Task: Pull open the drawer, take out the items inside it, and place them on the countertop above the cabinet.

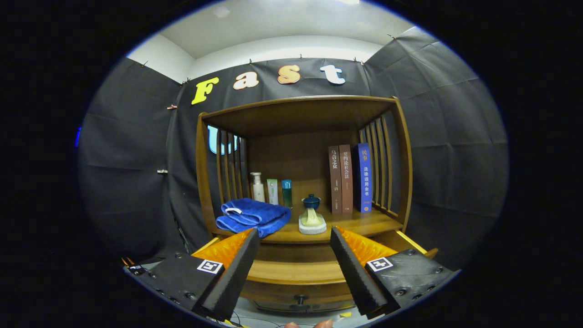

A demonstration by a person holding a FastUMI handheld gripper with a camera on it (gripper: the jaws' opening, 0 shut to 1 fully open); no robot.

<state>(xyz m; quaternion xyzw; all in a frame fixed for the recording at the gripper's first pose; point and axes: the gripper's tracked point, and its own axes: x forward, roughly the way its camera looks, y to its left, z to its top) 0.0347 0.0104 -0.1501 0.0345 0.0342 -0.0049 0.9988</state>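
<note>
- Black cloth (pixel 132 182) hangs on every side of the booth, with a white wall and ceiling above it.
- Against the back cloth stands a wooden cabinet (pixel 300 118) with slatted sides and an open shelf under a flat top board.
- Its countertop (pixel 360 223) is warm brown wood and carries several things.
- A folded blue towel (pixel 253 216) lies at the left front corner, overhanging the edge a little.
- Behind the towel stand a white pump bottle (pixel 258 187), a pale green box (pixel 272 191) and a teal box (pixel 287 192), close together in a row.
- Near the middle, a small dark blue lidded pot (pixel 311 201) sits behind a pale piece resting on a white sponge-like block (pixel 312 224).
- To the right, three books (pixel 350 178) stand upright against the right slats: two brown and one blue. Their spines bear Chinese characters, too small to read with certainty.
- Below the countertop the drawer (pixel 296 272) stands pulled out toward the camera, its front panel carrying a small dark knob (pixel 300 299). Its inside cannot be seen from this angle.
- The gripper (pixel 295 241) hangs in front of the drawer with its fingers spread wide, holding nothing; the drawer front and the edge of the countertop show between them.
- Each finger base carries a square black-and-white marker tag (pixel 210 266).
- Fingertips of a person's hand (pixel 309 324) show just below the drawer knob.
</note>
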